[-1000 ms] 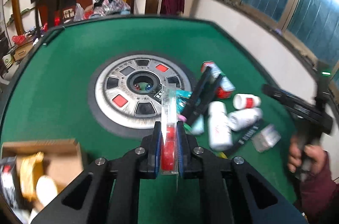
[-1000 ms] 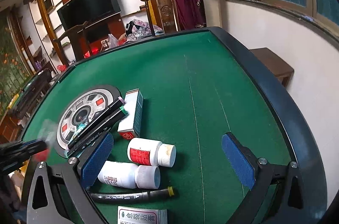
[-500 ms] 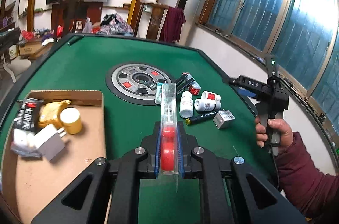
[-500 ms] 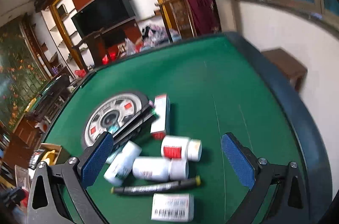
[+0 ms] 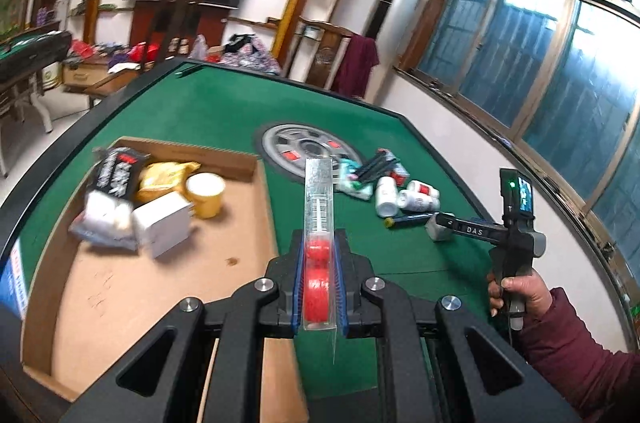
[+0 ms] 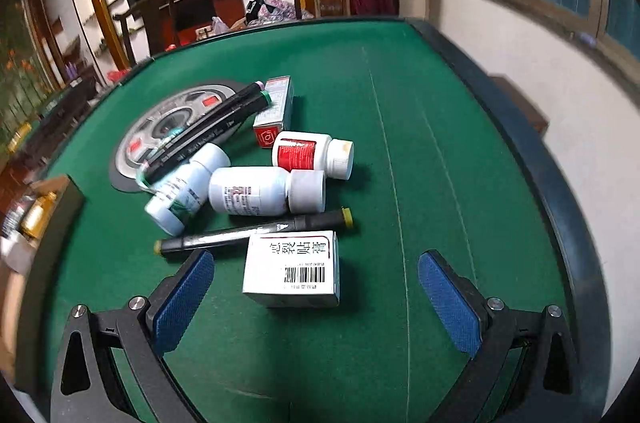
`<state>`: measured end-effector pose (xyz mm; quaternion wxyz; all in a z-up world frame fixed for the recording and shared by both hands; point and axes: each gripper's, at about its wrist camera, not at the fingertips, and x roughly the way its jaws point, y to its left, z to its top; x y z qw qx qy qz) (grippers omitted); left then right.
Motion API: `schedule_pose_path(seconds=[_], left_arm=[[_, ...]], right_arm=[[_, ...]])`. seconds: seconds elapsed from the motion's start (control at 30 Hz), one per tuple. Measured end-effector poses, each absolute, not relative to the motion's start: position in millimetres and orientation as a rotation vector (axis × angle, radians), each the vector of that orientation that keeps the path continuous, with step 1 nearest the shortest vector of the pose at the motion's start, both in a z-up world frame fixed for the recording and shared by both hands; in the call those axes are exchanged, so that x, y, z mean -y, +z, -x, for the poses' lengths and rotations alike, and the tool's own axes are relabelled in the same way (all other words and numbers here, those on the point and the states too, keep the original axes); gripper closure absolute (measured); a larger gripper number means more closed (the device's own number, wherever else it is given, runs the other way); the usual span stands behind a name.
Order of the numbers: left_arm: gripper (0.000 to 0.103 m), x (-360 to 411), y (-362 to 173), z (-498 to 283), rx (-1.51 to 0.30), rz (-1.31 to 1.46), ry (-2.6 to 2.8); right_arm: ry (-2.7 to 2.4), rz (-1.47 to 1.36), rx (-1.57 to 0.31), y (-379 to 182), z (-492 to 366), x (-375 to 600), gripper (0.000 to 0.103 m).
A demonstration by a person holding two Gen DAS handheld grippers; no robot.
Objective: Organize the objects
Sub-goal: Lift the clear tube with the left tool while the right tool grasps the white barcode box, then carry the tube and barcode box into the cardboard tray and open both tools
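My left gripper (image 5: 319, 271) is shut on a clear plastic packet with red discs (image 5: 318, 223) and holds it above the right edge of the cardboard box (image 5: 132, 279). My right gripper (image 6: 316, 287) is open and empty, hovering just in front of a white barcoded carton (image 6: 292, 269). Behind the carton lie a black marker (image 6: 252, 233), white pill bottles (image 6: 266, 191), one with a red label (image 6: 312, 155), a red-and-white carton (image 6: 274, 111) and two more markers (image 6: 212, 131). The right gripper (image 5: 472, 231) also shows in the left wrist view.
The box holds a black snack bag (image 5: 116, 175), a yellow packet (image 5: 164, 175), a yellow cup (image 5: 206, 193) and a white cube (image 5: 162, 227). A round silver hub (image 5: 308, 149) sits mid-table on the green felt (image 6: 400, 127). The table's raised dark rim (image 6: 532, 159) runs along the right.
My left gripper has drawn back and swung left with the packet, bringing the box under it. My right gripper has moved closer to the white carton.
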<state>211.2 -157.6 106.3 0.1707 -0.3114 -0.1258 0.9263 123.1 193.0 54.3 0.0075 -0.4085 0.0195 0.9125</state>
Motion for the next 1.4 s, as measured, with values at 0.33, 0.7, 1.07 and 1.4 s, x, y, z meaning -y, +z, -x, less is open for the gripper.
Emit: schedule_pose_path(seconds=[0.33, 0.7, 1.07, 1.4], left_arm=[[0.090, 189, 92, -231, 0.284, 0.948, 2.779], [0.090, 218, 67, -216, 0.375, 1.137, 2.750], [0.090, 203, 50, -174, 0.364, 1.276, 2.685], [0.074, 208, 50, -171, 0.438, 1.237, 2.668]], right_arm=[[2.886, 1.334, -0.172, 57, -130, -197, 0.053], [3.272, 1.471, -0.292, 118, -148, -91, 0.052], [3.331, 1.763, -0.026, 93, -110, 78, 0.052], [3.203, 1.758, 0.148, 79, -57, 121, 0.052]])
